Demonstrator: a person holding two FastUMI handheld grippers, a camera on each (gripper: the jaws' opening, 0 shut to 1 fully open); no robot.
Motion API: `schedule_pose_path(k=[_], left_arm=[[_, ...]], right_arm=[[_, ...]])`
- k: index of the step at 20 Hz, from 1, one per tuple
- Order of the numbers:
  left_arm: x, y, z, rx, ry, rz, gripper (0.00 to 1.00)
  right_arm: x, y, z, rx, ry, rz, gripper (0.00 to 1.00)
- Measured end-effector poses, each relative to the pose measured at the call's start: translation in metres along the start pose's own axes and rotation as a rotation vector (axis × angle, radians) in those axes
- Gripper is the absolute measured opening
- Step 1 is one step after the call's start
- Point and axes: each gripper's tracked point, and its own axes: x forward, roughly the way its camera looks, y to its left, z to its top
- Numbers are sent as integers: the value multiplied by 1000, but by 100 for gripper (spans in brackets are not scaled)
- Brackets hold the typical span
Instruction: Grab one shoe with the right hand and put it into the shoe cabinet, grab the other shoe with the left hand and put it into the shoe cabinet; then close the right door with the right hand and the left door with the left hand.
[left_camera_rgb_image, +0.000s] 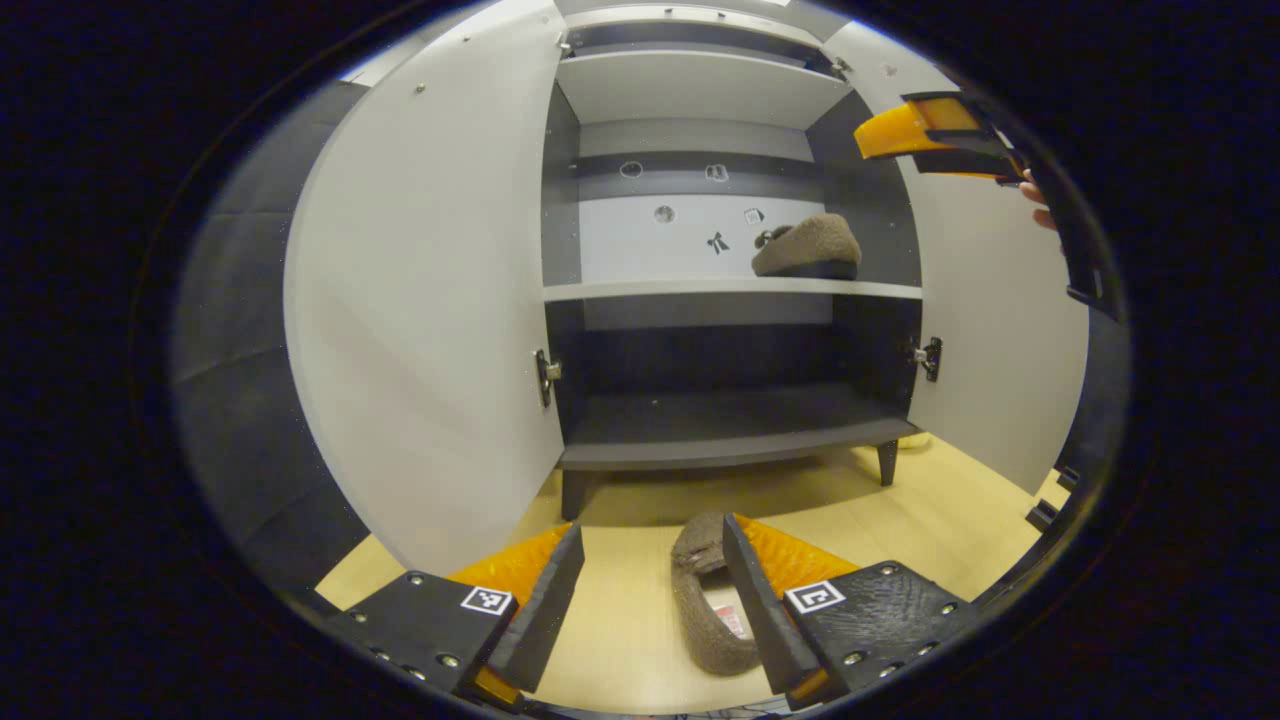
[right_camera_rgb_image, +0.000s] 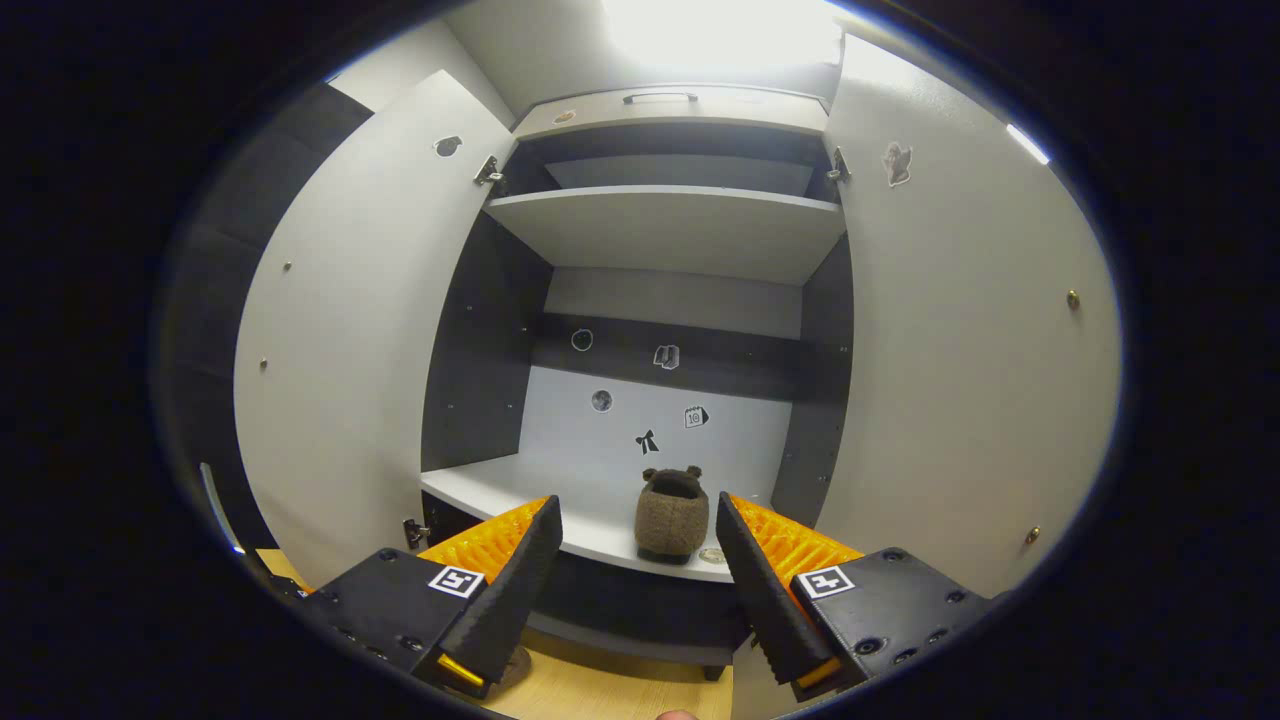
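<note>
- Left gripper (left_camera_rgb_image: 645, 590) nearest, fingers spread wide, holding nothing; second shoe (left_camera_rgb_image: 705, 600) lies on the wooden floor (left_camera_rgb_image: 930, 520) between them, close against the right-hand finger.
- First shoe (right_camera_rgb_image: 672, 515) already sits on the middle shelf (right_camera_rgb_image: 600, 530) of the shoe cabinet (left_camera_rgb_image: 700, 90), toward its right side.
- Right gripper (right_camera_rgb_image: 640, 580) hangs in front of that shelf, wide open and empty, apart from the shoe.
- Step in hand, as I judge it: left-hand pickup of the floor shoe.
- Do it well: shift so the shoe sits centred in the gap, drop lower, pinch across the fuzzy collar, not the toe.
- Both doors, left door (left_camera_rgb_image: 430, 330) and right door (right_camera_rgb_image: 960, 350), stand open, so the way in looks free.
</note>
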Motion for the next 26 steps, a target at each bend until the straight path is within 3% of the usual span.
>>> schedule_pose_path(k=[7,19,21,22,23,24,25,26], left_arm=[[30,-9,-43,-24,139,-32,83],[61,-14,-105,-45,392,-26,83],[65,-17,-111,-73,408,-37,75],[67,-20,-112,-84,409,-45,85],[67,-23,-116,-92,417,-57,64],[66,-27,-120,-94,438,-70,74],[67,-31,-121,-100,439,-77,58],[70,-37,-122,-109,437,-100,60]], right_arm=[[-42,5,-37,11,70,7,98],[-58,-11,-75,45,176,-18,98],[-59,-11,-78,47,184,-19,98],[-59,-11,-78,48,187,-20,98],[-58,-12,-79,48,188,-22,98],[-58,-12,-80,49,193,-21,98],[-58,-12,-82,51,198,-21,98],[-58,-12,-83,55,201,-20,98]])
